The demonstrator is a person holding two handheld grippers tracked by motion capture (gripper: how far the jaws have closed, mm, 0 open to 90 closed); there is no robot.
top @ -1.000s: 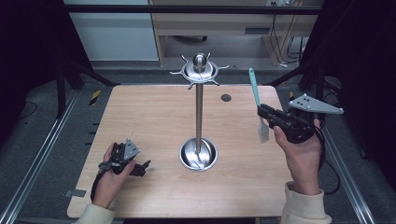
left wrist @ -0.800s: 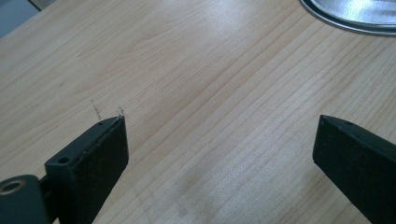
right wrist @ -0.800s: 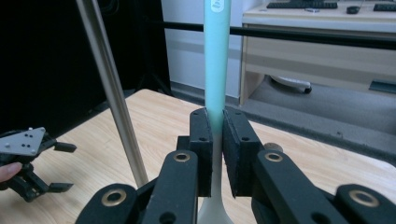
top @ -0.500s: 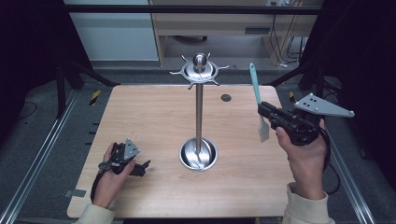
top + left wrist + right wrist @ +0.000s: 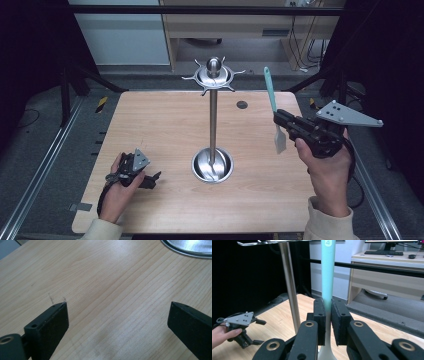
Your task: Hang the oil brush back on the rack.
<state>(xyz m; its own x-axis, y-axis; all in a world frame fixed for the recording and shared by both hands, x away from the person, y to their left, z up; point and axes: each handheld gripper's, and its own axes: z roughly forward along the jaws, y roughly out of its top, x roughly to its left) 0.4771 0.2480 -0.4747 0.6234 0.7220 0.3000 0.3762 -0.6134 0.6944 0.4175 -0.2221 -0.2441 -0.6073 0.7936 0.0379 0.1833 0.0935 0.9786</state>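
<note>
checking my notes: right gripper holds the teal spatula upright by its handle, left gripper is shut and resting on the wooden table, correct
Not quite. The left gripper is open, not shut: the left gripper view shows its two black fingers set wide apart over bare light wooden table. The rest holds: the right gripper grips the teal-handled spatula upright by its handle.

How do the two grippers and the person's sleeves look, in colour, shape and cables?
Both are black two-jaw tools with flat rectangular pads and brass-coloured pivot rings. The right gripper carries a grey three-cornered plate with small holes; the left gripper has a smaller one. A black cable trails from the right one. The sleeves are cream-coloured.
</note>
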